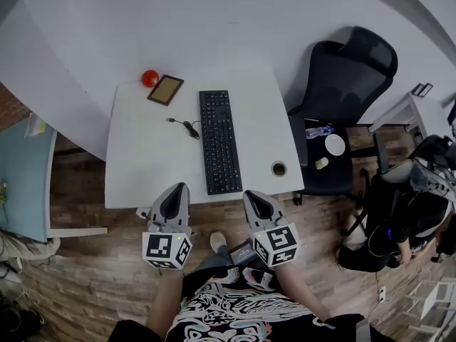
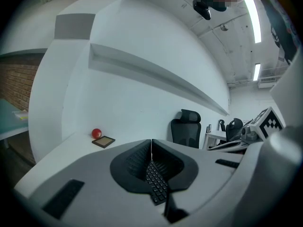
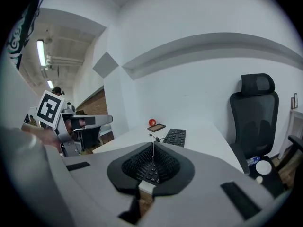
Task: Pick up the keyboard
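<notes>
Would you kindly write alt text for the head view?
A black keyboard lies untouched on a white table; the left gripper and right gripper, both shut, hover at the table's near edge. A red ball and a tablet sit at its far corner.
</notes>
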{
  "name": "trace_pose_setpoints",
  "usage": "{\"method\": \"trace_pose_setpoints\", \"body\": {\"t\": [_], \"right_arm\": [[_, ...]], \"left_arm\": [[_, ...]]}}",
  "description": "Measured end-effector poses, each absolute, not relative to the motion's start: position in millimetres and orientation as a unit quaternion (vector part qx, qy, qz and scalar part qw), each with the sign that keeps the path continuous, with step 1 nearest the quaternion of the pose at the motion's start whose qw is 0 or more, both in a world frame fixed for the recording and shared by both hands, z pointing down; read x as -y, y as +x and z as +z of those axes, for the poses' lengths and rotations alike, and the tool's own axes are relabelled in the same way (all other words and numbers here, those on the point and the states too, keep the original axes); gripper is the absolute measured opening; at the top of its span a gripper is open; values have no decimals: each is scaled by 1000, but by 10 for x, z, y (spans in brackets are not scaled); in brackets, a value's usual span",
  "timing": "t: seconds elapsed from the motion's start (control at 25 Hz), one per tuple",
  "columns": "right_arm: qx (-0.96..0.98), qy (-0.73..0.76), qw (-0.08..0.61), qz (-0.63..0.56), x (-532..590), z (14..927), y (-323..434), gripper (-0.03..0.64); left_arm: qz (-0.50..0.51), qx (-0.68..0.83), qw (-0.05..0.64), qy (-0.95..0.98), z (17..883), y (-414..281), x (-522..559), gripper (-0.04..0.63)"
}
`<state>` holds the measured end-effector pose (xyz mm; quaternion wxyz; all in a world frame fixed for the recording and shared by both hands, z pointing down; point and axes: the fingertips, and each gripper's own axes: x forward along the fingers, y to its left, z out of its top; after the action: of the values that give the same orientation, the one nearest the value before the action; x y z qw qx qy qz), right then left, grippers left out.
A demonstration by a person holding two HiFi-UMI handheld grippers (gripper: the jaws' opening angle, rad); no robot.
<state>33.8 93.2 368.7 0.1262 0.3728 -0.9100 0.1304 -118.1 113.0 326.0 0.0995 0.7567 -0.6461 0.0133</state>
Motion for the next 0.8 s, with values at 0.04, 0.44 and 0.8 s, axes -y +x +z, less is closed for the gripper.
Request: {"method": "trace_pose_setpoints", "body": {"t": [0.04,0.44,0.8], "right_arm": [[909,373,127,135,-910,3720,312,29],[903,380,135,147,-520,3828,229,29],[904,380,117,157,63,3800,119,29]], "left_arm": [[15,646,103,757,3293,-1207,-1092,19],[21,639,120,760,3436,-1311,-635,20],[22,636,129,760,3513,-1435,-116,20]]}}
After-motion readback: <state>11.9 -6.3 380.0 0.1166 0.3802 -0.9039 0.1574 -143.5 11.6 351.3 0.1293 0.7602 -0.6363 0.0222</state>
